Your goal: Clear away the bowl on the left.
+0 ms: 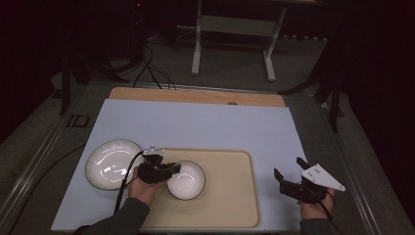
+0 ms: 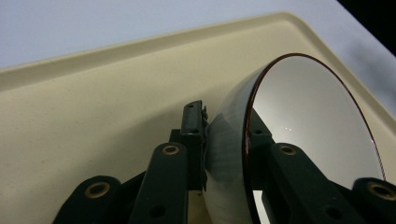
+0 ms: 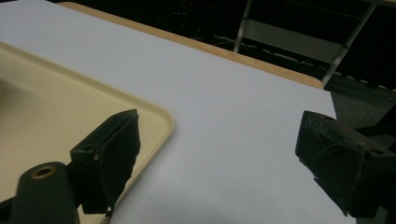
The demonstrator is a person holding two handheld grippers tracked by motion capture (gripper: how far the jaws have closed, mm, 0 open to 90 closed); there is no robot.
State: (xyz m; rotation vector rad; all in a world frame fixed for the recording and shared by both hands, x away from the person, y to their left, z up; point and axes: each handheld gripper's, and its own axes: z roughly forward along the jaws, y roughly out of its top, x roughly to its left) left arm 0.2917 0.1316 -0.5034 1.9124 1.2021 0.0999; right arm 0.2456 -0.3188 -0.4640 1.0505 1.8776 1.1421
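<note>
The left tongs (image 1: 172,169) are clenched on the rim of a small white bowl (image 1: 188,181) — in the left gripper view one black jaw is pressed against the bowl's outer wall (image 2: 224,154) and the other is set inside, against its glossy inner face. The bowl is seen resting on the cream tray (image 1: 230,196), toward the tray's left part, and its dark thin rim line is visible in the left gripper view. Just left of the tray, a larger white plate (image 1: 110,164) is laid on the pale blue tabletop (image 1: 205,125), near the bowl but apart from it.

The right tongs (image 1: 288,171) are held released — their jaws are spread wide with nothing between them, over the bare tabletop to the right of the tray. In the right gripper view the tray's rounded corner (image 3: 161,119) is seen beside one jaw.
</note>
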